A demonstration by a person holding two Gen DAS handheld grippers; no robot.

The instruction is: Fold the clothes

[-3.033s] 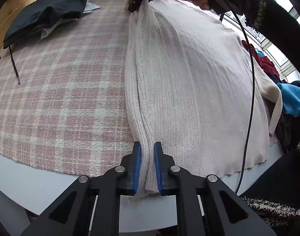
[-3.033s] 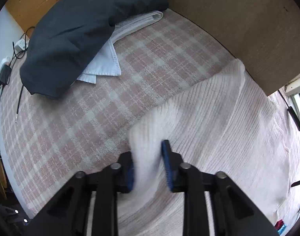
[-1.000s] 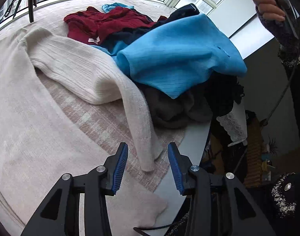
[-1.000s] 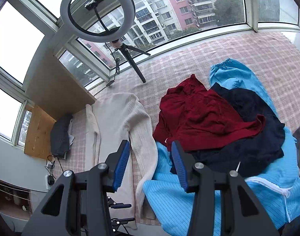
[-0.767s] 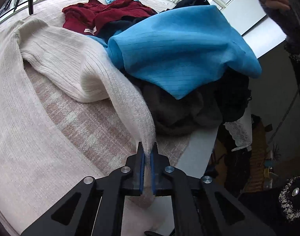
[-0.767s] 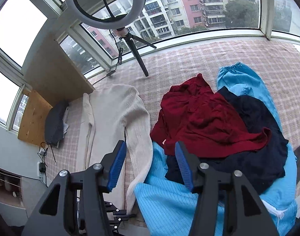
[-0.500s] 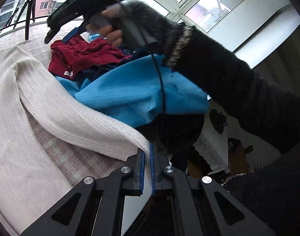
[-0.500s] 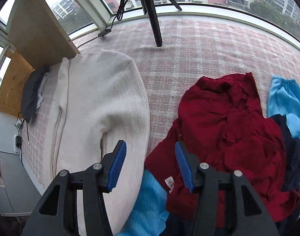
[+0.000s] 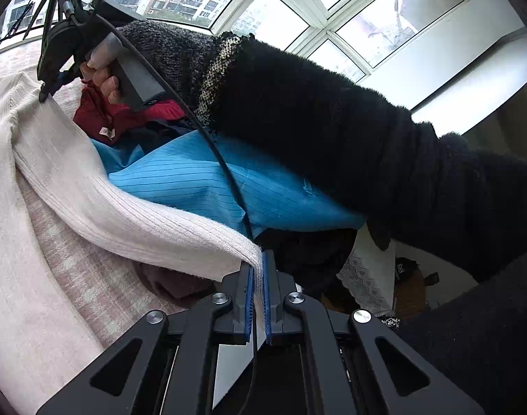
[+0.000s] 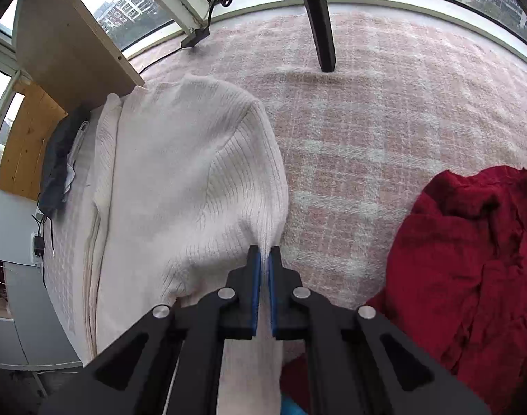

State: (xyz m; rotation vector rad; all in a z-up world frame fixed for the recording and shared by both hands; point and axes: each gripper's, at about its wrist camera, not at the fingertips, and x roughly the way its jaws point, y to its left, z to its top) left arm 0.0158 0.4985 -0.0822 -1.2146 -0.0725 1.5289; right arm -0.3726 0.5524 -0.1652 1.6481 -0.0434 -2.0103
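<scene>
Cream sweater (image 10: 180, 180) sleeve now pinched by both: left gripper (image 9: 258, 297) at cuff, right gripper (image 10: 264, 294), open before, near shoulder; blue garment (image 9: 228, 186), red garment (image 10: 470, 259) crowding beside.

Sweater (image 10: 180, 180) flat on blanket (image 10: 384, 131); clothes pile (image 10: 470, 259) right of it.

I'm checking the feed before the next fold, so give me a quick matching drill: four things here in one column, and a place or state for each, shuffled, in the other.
Things:
1. cream sweater sleeve cuff
2. red garment
3. blue striped garment
4. tripod leg

Places or states:
A. lies under the dark sleeve
B. clamped in the left gripper
C. stands on the plaid cloth
D. crumpled, to the right of the right gripper

Pairs: 1-B, 2-D, 3-A, 4-C
</scene>
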